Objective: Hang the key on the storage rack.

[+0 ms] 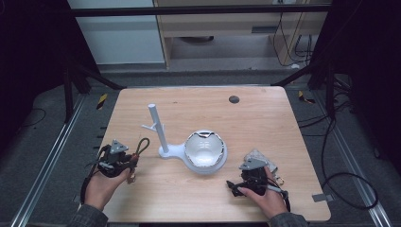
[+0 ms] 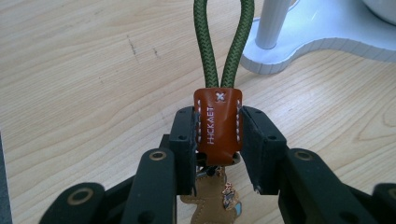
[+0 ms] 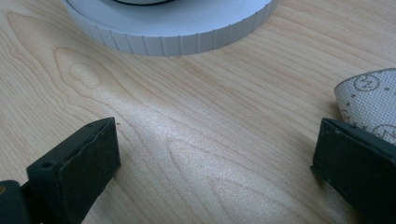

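White stand [image 1: 182, 150] w/ upright post [image 1: 157, 127] & side pegs sat mid-table, its bowl [image 1: 204, 149] just right of the post; these blocked the straight path betw. left gripper [image 1: 134, 160] & right gripper [image 1: 230, 185]. Bare wood lay open along the near edge & far half of table [image 1: 198, 101], except a small dark disc [image 1: 233, 99]. Patterned cloth [image 3: 369, 105] lay just beside the right gripper

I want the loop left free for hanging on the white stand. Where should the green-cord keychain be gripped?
Grip the brown leather sleeve, as the left gripper does: its flat sides suit the fingers. Come from the charm end, so the green braided cord loop points away.
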